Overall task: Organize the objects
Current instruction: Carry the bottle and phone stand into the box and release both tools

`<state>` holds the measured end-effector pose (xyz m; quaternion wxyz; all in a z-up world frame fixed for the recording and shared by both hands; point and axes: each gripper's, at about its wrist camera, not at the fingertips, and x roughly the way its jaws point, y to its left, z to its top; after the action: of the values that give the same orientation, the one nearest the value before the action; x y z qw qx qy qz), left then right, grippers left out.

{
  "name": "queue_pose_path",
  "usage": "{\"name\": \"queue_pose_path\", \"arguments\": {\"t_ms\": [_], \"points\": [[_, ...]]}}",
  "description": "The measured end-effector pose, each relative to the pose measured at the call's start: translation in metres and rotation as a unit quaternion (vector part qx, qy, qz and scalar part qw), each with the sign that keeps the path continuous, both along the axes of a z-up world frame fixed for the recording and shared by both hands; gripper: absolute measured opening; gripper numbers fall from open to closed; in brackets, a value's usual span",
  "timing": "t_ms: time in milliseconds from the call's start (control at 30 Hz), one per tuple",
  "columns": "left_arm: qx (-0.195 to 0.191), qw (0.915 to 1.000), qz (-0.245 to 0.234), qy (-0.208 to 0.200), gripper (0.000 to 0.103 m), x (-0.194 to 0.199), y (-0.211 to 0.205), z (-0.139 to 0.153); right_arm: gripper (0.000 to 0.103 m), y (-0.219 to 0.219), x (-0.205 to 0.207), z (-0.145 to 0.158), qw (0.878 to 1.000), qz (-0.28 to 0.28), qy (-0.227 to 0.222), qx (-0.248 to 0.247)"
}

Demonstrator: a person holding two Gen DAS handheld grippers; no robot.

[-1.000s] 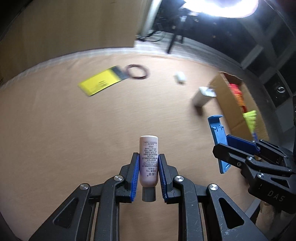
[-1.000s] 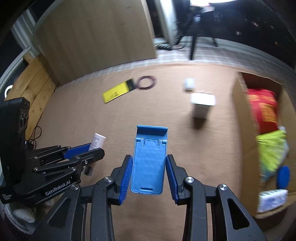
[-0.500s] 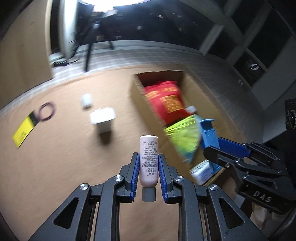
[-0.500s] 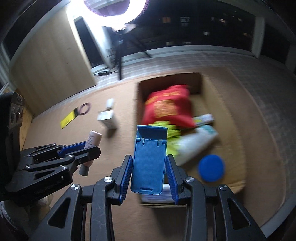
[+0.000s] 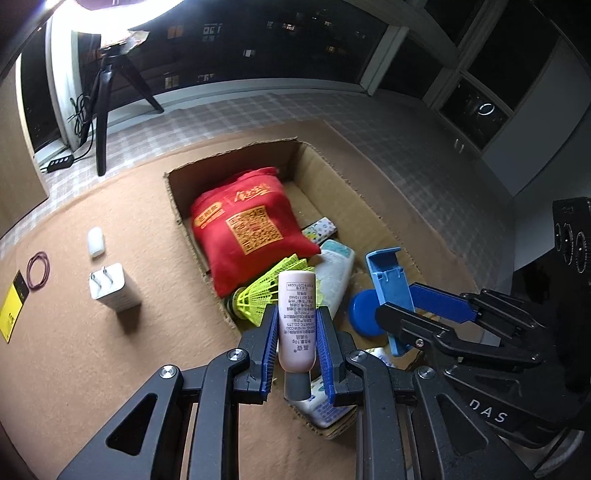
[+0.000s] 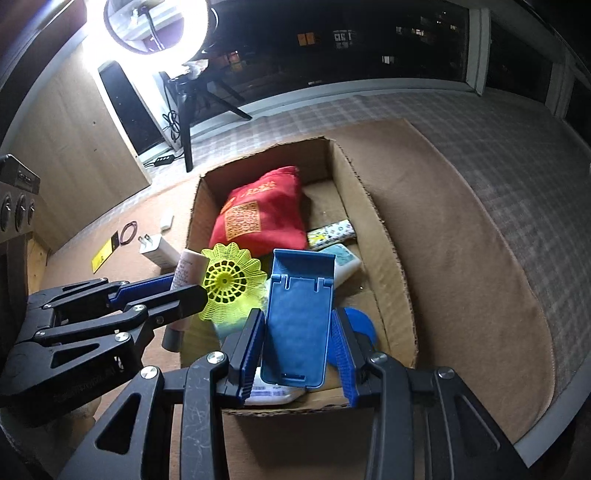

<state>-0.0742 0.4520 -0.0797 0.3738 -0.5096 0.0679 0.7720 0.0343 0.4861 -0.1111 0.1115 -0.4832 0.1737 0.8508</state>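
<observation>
- The left gripper (image 5: 297, 332) has its blue-padded fingers (image 5: 269, 345) clamped on a small pale pink tube (image 5: 296, 321), cap end toward the camera, printed label facing up.
- In the right wrist view the same tube (image 6: 184, 275) shows at the left, held above the brown worktop (image 5: 92, 332) just beside the near left corner of the cardboard box (image 5: 173, 192).
- The right gripper (image 6: 299, 343) holds a blue plastic phone stand (image 6: 299, 314); its left finger presses the stand's edge, while the right finger looks slightly off the other edge, so I cannot tell how firm the grip is.
- The stand hangs over the near end of the open box (image 6: 369, 206), tilted with its folded lip pointing away from the camera.
- Inside the box lie a red fabric bag (image 5: 247, 229) with gold print at the far end, a yellow plastic shuttlecock (image 6: 231, 282) nearer, a white bottle (image 5: 336, 273) with a teal label beside it, a round blue lid (image 5: 364, 314), and a small patterned packet (image 5: 321, 229) near the bag.
- A white packet (image 6: 269, 395) lies flat against the box's near wall, under the stand.
- On the worktop left of the box: a white plug adapter (image 5: 110, 288) standing with its prongs up, a small white capsule-shaped object (image 5: 95, 242) beyond it, a dark loop of band (image 5: 38, 275), and a yellow card (image 5: 11, 314) at the picture's edge.
- A bright ring light (image 6: 159, 26) on a tripod stands beyond the worktop.
</observation>
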Motion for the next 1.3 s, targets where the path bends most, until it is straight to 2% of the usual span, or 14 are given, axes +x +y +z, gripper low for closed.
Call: {"name": "queue_pose_path", "arguments": {"t_ms": [133, 167, 267, 300, 600, 800, 1000, 1300], "points": [[0.003, 1.0, -0.005, -0.002, 0.022, -0.002, 0.002, -0.001, 0.034, 0.003, 0.001, -0.002, 1.0, -0.005, -0.001, 0.003], [0.004, 1.0, -0.006, -0.005, 0.027, -0.003, 0.001, 0.0, 0.035, 0.003, 0.002, -0.001, 1.0, -0.008, -0.001, 0.007], [0.007, 1.0, -0.003, 0.001, 0.039, -0.002, -0.003, 0.003, 0.046, 0.003, 0.002, 0.0, 1.0, -0.01, -0.003, 0.013], [0.008, 1.0, -0.003, 0.002, 0.039, -0.002, -0.004, 0.004, 0.049, 0.002, 0.002, 0.001, 1.0, -0.011, -0.001, 0.015], [0.002, 0.9998, 0.007, 0.015, 0.039, -0.001, -0.033, 0.011, 0.049, -0.017, -0.002, 0.007, 1.0, -0.001, 0.006, 0.009], [-0.006, 0.9987, 0.049, 0.013, 0.039, -0.015, -0.083, 0.008, 0.049, -0.047, -0.011, 0.012, 1.0, 0.023, 0.012, 0.0], [-0.018, 0.995, 0.098, 0.008, 0.039, -0.032, -0.149, 0.002, 0.049, -0.087, -0.028, 0.013, 0.998, 0.058, 0.012, -0.007], [-0.038, 0.984, 0.174, -0.004, 0.039, -0.059, -0.251, -0.013, 0.049, -0.154, -0.054, 0.007, 0.994, 0.109, 0.01, -0.029]]}}
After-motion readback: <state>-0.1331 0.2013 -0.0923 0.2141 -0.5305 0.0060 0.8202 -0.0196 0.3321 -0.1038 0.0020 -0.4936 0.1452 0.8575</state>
